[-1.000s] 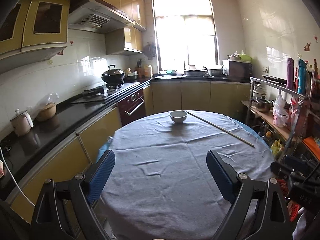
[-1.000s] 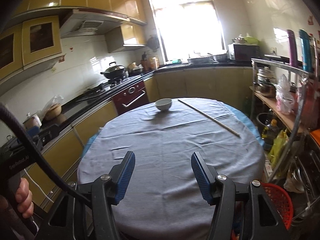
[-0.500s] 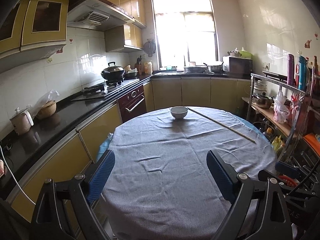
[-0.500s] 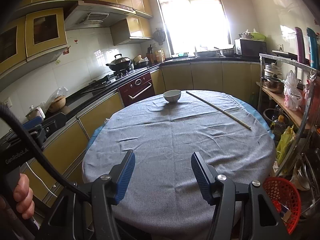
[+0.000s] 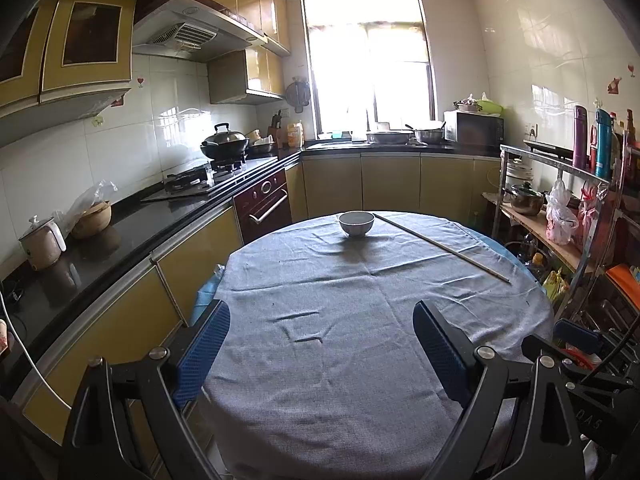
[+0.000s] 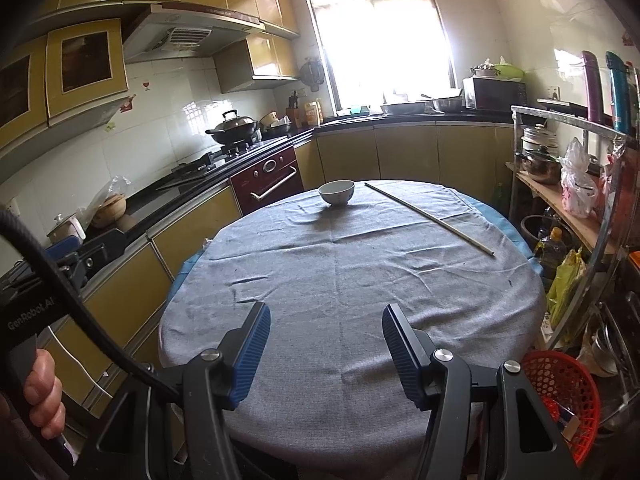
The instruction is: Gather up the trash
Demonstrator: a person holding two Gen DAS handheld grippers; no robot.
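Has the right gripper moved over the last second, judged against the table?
Yes. The right gripper has pulled back from the table: the near edge and the red basket now show more fully, and the bowl looks farther away.

Both wrist cameras look forward from the near edge of the round table [image 5: 340,360] toward the window [image 6: 384,28]. The right view sits lower and further right; both share the bowl [image 5: 356,223] far ahead of each gripper.
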